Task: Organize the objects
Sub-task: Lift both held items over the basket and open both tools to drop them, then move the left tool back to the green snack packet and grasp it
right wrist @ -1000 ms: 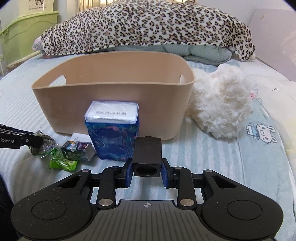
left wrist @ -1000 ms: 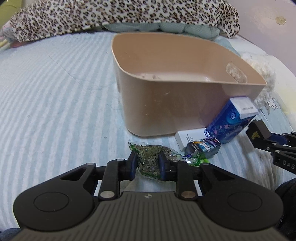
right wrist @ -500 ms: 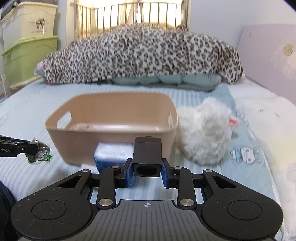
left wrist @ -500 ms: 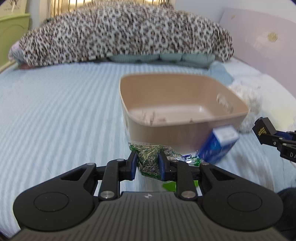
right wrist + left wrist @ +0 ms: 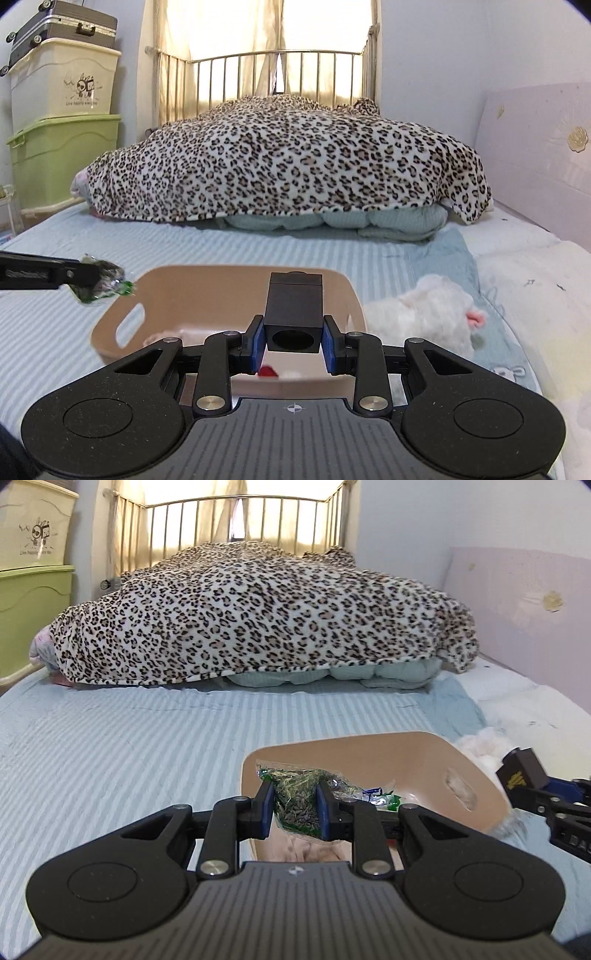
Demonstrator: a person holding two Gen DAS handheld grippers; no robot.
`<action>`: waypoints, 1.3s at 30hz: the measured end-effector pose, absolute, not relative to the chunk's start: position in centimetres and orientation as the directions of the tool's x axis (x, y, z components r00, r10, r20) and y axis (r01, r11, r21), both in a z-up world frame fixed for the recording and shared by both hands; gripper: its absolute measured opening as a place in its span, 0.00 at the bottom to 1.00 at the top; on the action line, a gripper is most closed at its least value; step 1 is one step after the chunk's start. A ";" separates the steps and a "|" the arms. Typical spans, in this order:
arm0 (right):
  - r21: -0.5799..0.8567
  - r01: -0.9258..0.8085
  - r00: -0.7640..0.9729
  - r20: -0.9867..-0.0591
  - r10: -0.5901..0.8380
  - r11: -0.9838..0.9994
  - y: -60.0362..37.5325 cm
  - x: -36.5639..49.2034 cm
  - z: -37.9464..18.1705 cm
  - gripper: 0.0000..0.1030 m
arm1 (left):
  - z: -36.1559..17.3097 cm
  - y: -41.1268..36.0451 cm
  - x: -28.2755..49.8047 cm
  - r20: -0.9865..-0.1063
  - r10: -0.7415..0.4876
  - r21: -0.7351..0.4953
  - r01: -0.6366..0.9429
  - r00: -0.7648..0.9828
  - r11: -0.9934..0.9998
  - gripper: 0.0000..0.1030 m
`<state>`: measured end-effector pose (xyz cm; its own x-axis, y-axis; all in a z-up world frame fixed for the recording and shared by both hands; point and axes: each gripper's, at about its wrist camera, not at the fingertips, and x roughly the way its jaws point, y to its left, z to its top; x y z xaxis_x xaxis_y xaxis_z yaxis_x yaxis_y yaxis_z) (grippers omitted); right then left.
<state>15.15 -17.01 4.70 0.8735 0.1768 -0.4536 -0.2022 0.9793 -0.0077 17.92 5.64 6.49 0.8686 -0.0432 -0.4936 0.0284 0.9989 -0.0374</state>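
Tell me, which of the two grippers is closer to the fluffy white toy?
The right. The right gripper, clamping a black block, is over the tan bin, right beside the white plush toy. The left gripper, holding a herb packet, is at the bin's far side.

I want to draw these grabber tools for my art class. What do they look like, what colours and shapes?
Both are the same. The left gripper and right gripper are matte black, with blue pads inside two short fingers. Behind them, angled black link bars carry shiny silver rivets, two big round discs sit left and right, and a ribbed grey middle bears a small crosshair mark. No cables or sleeves show.
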 end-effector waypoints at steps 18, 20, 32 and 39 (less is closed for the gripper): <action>-0.086 -0.219 0.800 -0.587 0.128 0.972 -13.8 22.1 -1.3 0.28 | -2.3 1.6 25.1 -0.653 0.047 0.137 0.057 0.756 0.989 0.25; -0.086 -0.216 0.791 -0.600 0.123 0.973 -13.7 22.2 -1.9 0.28 | -2.2 1.4 25.2 -0.656 0.044 0.141 0.064 0.754 0.988 0.26; -0.036 -0.202 0.813 -0.564 0.147 0.979 -14.7 20.3 0.2 0.67 | 0.7 3.5 23.3 -0.641 0.012 0.056 0.032 0.767 0.998 0.77; -0.008 -0.194 0.823 -0.545 0.159 0.981 -15.8 17.4 2.3 0.80 | 3.0 4.9 20.7 -0.625 -0.003 0.027 0.026 0.781 0.999 0.90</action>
